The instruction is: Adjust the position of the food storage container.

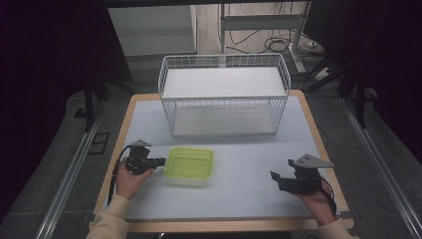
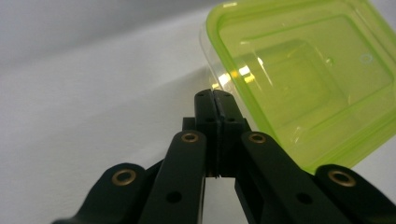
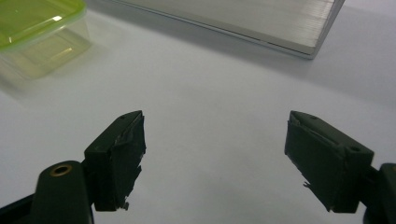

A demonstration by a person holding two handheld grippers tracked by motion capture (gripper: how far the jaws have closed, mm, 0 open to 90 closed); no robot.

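Note:
A clear plastic container with a lime-green lid [image 1: 189,164] [image 2: 308,79] sits closed on the table, left of centre. My left gripper [image 1: 161,161] [image 2: 214,95] is shut, jaws pressed together with nothing between them, tips right beside the container's left rim. My right gripper [image 1: 281,169] [image 3: 215,140] stands open over bare table at the front right, well apart from the container [image 3: 32,28], with nothing between its fingers.
A white wire basket [image 1: 224,94] with a pale floor board [image 3: 261,23] stands at the back middle of the light table [image 1: 249,199]. Wooden table edges frame the mat. Cables lie on the floor behind.

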